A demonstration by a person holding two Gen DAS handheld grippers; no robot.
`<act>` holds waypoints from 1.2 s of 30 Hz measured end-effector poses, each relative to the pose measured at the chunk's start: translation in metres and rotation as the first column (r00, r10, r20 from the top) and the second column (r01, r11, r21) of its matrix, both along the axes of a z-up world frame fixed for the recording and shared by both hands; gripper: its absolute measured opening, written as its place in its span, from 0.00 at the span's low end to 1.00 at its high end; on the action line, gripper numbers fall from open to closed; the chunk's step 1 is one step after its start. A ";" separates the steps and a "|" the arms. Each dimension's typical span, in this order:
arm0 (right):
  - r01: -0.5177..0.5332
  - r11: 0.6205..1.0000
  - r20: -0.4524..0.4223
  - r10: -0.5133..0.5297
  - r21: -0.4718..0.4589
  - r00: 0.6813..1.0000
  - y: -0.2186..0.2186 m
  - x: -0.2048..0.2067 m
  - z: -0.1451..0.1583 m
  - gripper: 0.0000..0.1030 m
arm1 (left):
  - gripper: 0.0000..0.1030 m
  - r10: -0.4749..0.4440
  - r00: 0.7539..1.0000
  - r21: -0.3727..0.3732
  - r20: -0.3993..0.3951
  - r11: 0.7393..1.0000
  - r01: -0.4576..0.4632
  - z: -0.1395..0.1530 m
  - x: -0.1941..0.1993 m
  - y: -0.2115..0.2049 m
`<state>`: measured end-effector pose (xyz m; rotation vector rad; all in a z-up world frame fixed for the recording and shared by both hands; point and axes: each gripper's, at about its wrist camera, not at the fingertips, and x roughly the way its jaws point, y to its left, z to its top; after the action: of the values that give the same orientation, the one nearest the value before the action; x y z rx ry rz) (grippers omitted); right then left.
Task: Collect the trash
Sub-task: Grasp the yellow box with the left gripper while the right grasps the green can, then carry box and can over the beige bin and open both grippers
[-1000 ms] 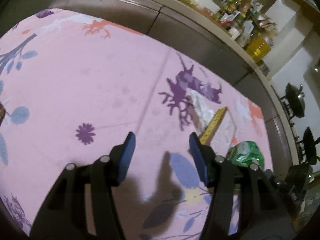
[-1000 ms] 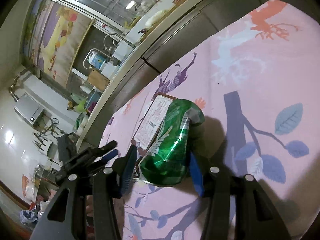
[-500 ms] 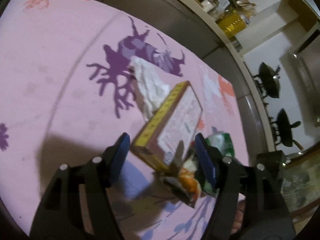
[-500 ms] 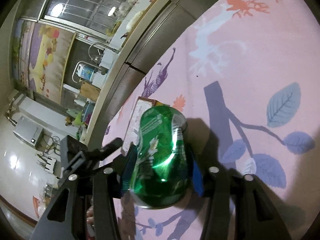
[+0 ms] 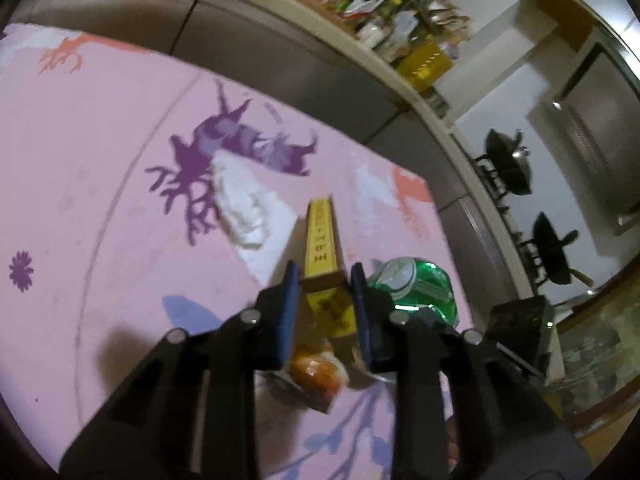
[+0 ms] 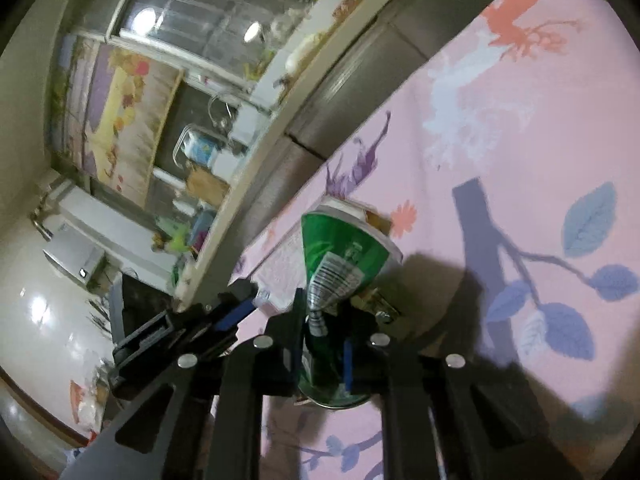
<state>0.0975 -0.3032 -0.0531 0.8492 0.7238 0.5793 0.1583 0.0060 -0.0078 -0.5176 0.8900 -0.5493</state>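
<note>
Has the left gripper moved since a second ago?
Yes. The left gripper has moved from bare cloth toward the crumpled tissue, and its closing jaws now straddle the yellow box.

The green can [image 6: 340, 264] is squashed flat in the middle, between the right gripper's [image 6: 322, 346] closing jaws. The yellow box [image 5: 324, 280] stands on its edge between the left gripper's [image 5: 324, 308] closing jaws. A white crumpled tissue [image 5: 244, 208] lies just ahead of the left gripper.
</note>
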 end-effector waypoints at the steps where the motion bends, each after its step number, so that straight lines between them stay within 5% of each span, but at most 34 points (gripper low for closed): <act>1: 0.020 1.000 0.003 -0.020 -0.001 1.000 -0.006 -0.003 0.002 0.12 | 0.23 -0.011 1.000 -0.003 0.010 1.000 0.011 0.004 -0.002 -0.002; 13: 0.194 0.981 0.055 -0.195 0.030 0.979 -0.073 -0.060 0.006 0.12 | 0.22 -0.187 0.980 0.044 0.072 0.982 0.184 0.032 -0.023 -0.077; 23: 0.346 0.937 0.082 -0.350 0.049 0.933 -0.140 -0.102 0.000 0.12 | 0.22 -0.370 0.924 0.103 0.101 0.927 0.360 0.056 -0.035 -0.190; 29: 0.495 0.868 0.122 -0.496 0.037 0.860 -0.201 -0.145 0.003 0.12 | 0.22 -0.484 0.869 0.099 0.104 0.874 0.475 0.064 -0.041 -0.274; 36: 0.684 0.729 0.126 -0.676 -0.023 0.726 -0.281 -0.193 -0.007 0.12 | 0.22 -0.620 0.779 0.115 0.093 0.784 0.611 0.057 -0.056 -0.400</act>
<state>-0.0959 -0.5839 -0.0605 0.9384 0.2785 -0.0720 0.1025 -0.3936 0.0490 -0.0966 0.9518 -1.1325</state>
